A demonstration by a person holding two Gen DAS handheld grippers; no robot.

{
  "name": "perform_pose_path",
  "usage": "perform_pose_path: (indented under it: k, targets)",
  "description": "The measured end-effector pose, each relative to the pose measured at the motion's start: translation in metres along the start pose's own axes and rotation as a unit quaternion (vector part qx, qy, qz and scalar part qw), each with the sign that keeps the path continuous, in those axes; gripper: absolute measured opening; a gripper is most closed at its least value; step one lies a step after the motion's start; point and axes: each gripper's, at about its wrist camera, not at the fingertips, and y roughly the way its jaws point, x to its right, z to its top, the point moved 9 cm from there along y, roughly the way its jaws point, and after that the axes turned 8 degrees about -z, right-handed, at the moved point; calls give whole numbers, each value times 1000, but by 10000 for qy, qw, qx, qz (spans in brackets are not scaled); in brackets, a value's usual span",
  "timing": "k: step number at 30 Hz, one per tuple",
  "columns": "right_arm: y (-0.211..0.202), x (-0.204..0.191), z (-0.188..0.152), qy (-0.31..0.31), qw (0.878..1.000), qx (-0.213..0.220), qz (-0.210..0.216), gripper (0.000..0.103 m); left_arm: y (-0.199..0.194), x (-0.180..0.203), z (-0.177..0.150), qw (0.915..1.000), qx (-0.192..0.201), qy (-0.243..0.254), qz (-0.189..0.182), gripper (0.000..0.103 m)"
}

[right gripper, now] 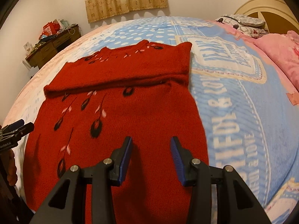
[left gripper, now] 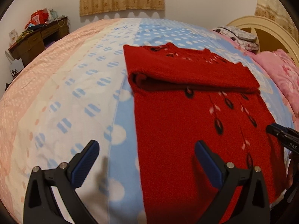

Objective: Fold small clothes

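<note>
The left gripper (left gripper: 147, 149) fills the lower frame, fingers spread wide and empty; the right gripper (right gripper: 151, 145) likewise gapes, holding nothing. Centre frame, the red sweater (right gripper: 130, 115) lies flat on the blue bedspread (right gripper: 233, 102), its top folded down, black-and-pink leaf embroidery showing.

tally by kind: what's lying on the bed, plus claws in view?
Red knit sweater: 1
Pink blanket: 1
Grey patterned pillow: 1
Claws: 2, left claw and right claw, both open, holding nothing
Total: 5
</note>
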Motion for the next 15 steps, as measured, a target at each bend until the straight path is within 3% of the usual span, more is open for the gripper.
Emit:
perform_pose_path:
  k: [15]
  targets:
    - [-28,-1,-44,-46,9998,-161,-48,45,-25,17,-44,9993,-178,190,-250,103]
